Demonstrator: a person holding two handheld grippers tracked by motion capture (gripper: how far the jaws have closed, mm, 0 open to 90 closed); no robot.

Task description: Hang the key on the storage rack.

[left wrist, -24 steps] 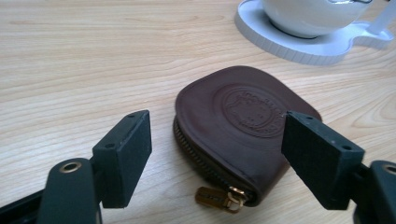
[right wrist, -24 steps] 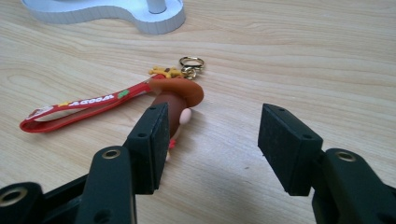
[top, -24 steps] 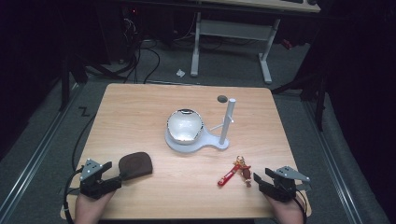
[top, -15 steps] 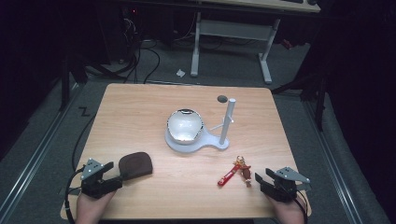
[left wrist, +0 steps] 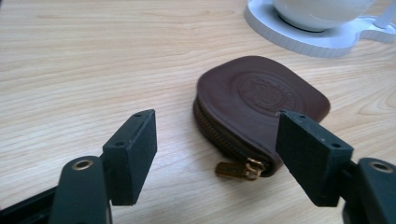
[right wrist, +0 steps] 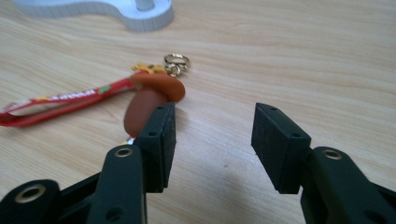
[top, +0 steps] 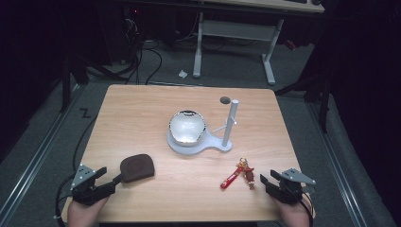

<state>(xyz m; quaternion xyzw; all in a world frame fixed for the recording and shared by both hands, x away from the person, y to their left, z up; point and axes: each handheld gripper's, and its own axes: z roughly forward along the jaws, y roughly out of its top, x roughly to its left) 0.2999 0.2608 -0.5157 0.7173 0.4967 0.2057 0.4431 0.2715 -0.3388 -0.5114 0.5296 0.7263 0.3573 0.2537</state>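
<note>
Pouch [top: 137, 167] sits at 1 o'clock off my left gripper [top: 115, 180], near the table's [top: 142, 109] front-left edge, jaws apart with nothing clamped; in the left gripper view its zipper pull [left wrist: 238, 169] faces me between the jaws. Pouch's long axis runs roughly 8 to 2 o'clock. Keychain [top: 238, 173] lies at 9–10 o'clock off my right gripper [top: 265, 181], jaws also apart, empty, its figure just beside one jaw. White stand [top: 222, 144] sits mid-table at 12. Left hand is nearer the pouch, right nearer the keychain.

Pouch [top: 137, 167] lies left of keychain [top: 238, 173], stand [top: 201, 141] behind both
</note>
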